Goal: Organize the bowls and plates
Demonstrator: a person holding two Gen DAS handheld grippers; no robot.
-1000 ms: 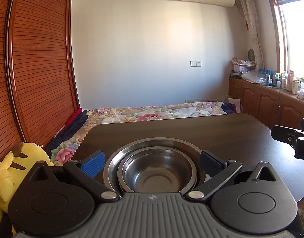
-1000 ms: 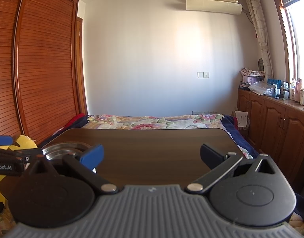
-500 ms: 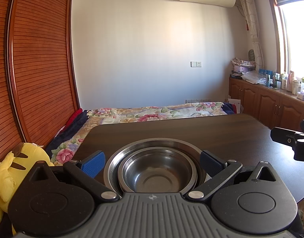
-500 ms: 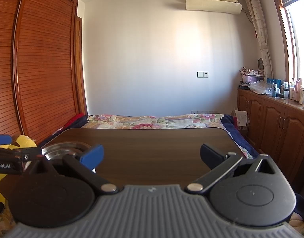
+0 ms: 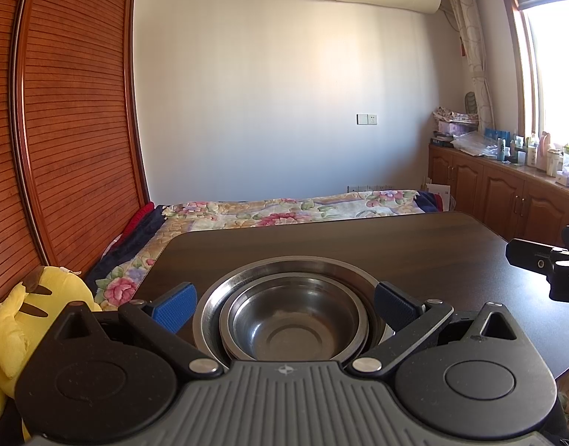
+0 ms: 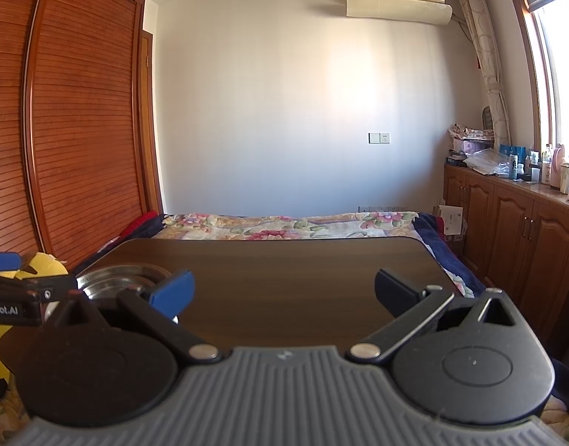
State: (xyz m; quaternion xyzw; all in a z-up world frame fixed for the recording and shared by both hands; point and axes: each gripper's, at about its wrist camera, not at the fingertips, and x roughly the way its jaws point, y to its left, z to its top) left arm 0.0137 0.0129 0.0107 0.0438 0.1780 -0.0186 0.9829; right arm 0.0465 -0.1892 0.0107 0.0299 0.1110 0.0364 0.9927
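Left tongs (image 5: pixel 284 306) gape wide around nested steel bowls (image 5: pixel 292 319) on the dark counter (image 5: pixel 358 245). Right tongs (image 6: pixel 284 293) gape too, empty.

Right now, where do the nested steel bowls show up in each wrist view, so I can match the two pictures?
Left wrist view: the nested steel bowls sit bottom centre on the dark table, between the open fingers of the left gripper.
Right wrist view: the bowls show only partly at the lower left edge, behind the left gripper's finger.
Shared landmark: the yellow plush toy beside the table's left edge.
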